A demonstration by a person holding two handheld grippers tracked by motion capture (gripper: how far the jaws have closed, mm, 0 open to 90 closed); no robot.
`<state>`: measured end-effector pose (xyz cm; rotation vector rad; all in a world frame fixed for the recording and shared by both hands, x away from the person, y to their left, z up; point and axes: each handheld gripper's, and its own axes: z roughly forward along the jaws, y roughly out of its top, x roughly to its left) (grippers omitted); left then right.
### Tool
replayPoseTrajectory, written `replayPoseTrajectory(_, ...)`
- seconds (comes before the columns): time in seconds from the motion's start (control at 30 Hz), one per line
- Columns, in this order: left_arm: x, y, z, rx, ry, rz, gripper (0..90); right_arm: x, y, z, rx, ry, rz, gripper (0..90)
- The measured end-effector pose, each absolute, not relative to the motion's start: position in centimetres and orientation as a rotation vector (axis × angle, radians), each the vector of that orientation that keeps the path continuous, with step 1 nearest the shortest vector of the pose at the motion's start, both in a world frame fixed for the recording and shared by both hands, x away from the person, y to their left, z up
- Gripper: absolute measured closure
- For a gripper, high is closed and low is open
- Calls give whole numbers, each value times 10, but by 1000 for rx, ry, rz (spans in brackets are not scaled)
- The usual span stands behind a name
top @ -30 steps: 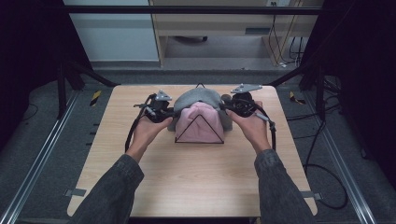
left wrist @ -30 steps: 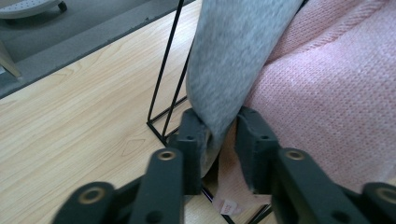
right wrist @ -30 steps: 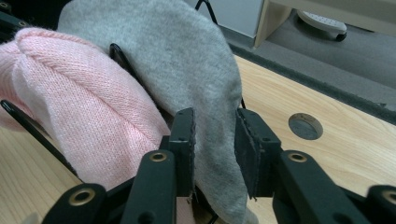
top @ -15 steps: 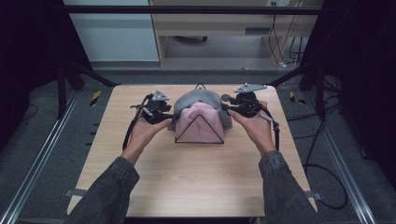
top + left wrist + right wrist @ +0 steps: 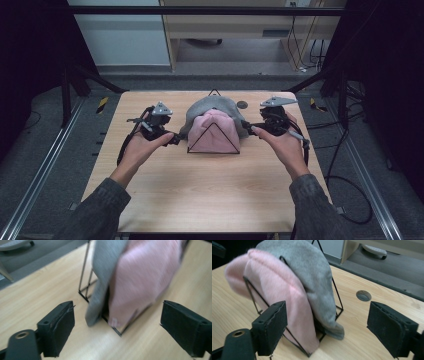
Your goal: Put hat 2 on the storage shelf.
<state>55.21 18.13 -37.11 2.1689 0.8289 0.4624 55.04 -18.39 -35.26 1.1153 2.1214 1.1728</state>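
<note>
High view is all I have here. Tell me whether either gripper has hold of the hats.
Observer: No. In the left gripper view the left gripper has just been opening; its jaws stand wide and bare, short of the pink hat.
Operator: Check the right one.
Observer: The right gripper has just been opening too; nothing touches its pads.
Operator: Describe how the hats sit.
Observer: The right gripper view shows both draped over a black wire rack, the grey hat behind the pink one, its edge hanging to the table.
</note>
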Motion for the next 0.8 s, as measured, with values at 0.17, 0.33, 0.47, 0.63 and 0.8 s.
replayPoseTrajectory(0.17,529,192,-385,2214,801,432,79,529,-192,-365,1122,2132,1160,118)
replayPoseTrajectory(0.33,512,206,-406,2246,805,389,66,509,-197,-391,1128,2170,1109,105)
replayPoseTrajectory(0.47,506,219,-425,2281,847,349,67,499,-202,-415,1157,2203,1074,102)
replayPoseTrajectory(0.63,503,233,-444,2295,886,293,68,494,-209,-445,1235,2240,1044,101)
replayPoseTrajectory(0.8,502,241,-468,2338,927,253,71,494,-215,-472,1321,2278,968,99)
